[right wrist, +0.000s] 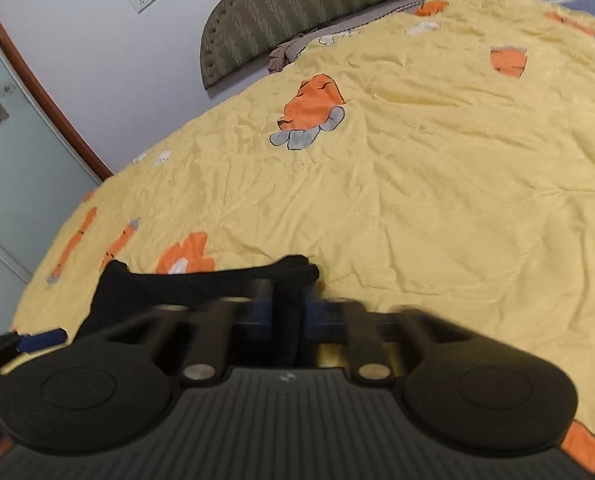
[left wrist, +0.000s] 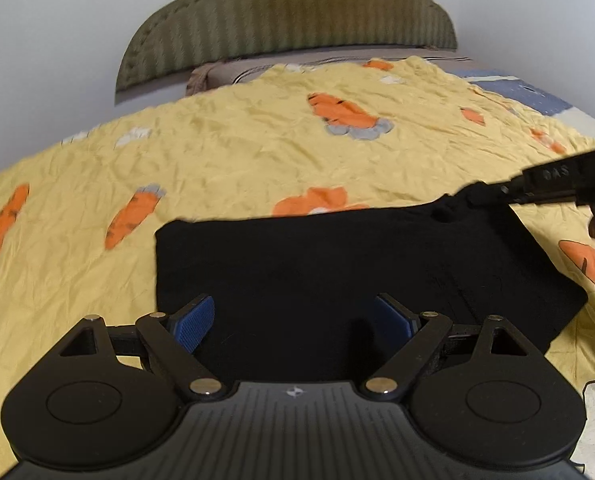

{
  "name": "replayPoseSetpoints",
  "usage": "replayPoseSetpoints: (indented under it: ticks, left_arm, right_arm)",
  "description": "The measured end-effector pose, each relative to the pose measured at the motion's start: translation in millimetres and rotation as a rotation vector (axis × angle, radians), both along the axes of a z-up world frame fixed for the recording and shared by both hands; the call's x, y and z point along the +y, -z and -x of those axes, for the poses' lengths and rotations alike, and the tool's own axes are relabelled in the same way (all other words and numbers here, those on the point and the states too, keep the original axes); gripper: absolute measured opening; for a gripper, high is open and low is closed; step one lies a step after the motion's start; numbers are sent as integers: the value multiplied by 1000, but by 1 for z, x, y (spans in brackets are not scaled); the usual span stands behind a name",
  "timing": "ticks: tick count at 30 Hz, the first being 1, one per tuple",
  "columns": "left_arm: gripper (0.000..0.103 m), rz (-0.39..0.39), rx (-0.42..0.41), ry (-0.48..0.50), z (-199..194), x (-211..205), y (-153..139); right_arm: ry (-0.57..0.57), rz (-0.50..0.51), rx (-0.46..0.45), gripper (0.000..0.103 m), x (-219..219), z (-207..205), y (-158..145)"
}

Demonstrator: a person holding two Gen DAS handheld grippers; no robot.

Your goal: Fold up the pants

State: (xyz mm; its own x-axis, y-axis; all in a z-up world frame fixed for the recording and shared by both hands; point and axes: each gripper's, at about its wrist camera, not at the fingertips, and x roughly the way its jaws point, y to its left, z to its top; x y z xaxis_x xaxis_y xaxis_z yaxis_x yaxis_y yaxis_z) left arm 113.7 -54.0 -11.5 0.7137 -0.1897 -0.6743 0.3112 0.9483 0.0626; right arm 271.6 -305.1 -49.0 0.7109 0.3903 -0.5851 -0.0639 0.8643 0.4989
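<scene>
The black pants lie folded into a broad rectangle on the yellow bedspread. My left gripper is open and empty, its blue pads hovering over the near edge of the pants. My right gripper comes in from the right and is shut on the far right corner of the pants, lifting it slightly. In the right wrist view my right gripper pinches a bunch of the black pants between its pads, and the left gripper's blue fingertip shows at lower left.
The yellow bedspread with orange cartoon prints covers the whole bed. A green padded headboard stands against the white wall at the back. A glass door with a wooden frame is at the left.
</scene>
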Motion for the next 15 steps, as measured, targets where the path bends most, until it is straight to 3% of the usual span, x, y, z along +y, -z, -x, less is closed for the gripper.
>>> replayPoseSetpoints:
  ticks: [2, 7, 10, 11, 12, 15]
  left_arm:
    - [87, -18, -2, 9, -2, -8, 2]
    - [87, -34, 42, -15, -11, -15, 22]
    - [87, -5, 40, -38, -8, -9, 19]
    - [87, -4, 33, -41, -6, -7, 17]
    - [87, -7, 26, -47, -3, -6, 15]
    - [87, -11, 16, -46, 4, -4, 14]
  right_arm:
    - [-16, 20, -40, 10, 5, 0, -5]
    - [5, 218, -81, 10, 21, -9, -13]
    - [9, 327, -43, 17, 32, -15, -4]
    - [32, 351, -48, 26, 32, -10, -7]
    - [60, 386, -56, 29, 33, -4, -13]
    - [65, 496, -162, 30, 47, 34, -38]
